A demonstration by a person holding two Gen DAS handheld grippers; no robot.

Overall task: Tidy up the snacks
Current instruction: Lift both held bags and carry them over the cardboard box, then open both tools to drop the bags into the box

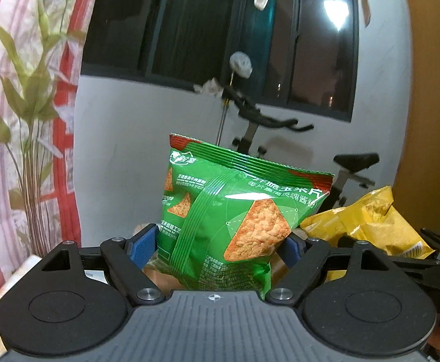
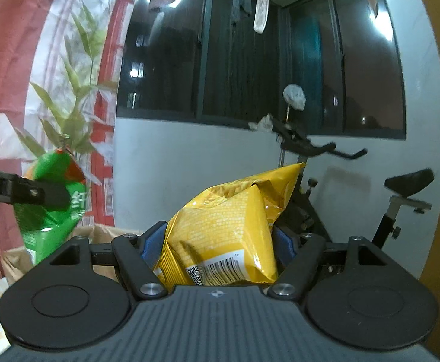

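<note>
The left gripper point(image 1: 217, 247) is clamping a green chip bag point(image 1: 235, 211) between its blue fingers point(image 1: 143, 249), standing fairly wide because the puffy bag is filling the gap. The bag is standing upright, its long axis running toward 12 o'clock, crimped top uppermost. The right gripper point(image 2: 218, 246) is likewise squeezing a yellow snack bag point(image 2: 229, 235), which is leaning toward 1 o'clock, barcode end nearest the camera.

Both bags are being carried in the air, side by side: from the left wrist view the yellow bag is sitting at 3 o'clock of the green one, nearly touching it.

A brown paper bag point(image 2: 105, 238), its mouth apparently open, is showing low at 9 o'clock in the right wrist view, below the green bag; the left gripper looks nearer to it. Its contents are hidden. An exercise bike point(image 2: 340, 181) is standing beyond, by the wall.
</note>
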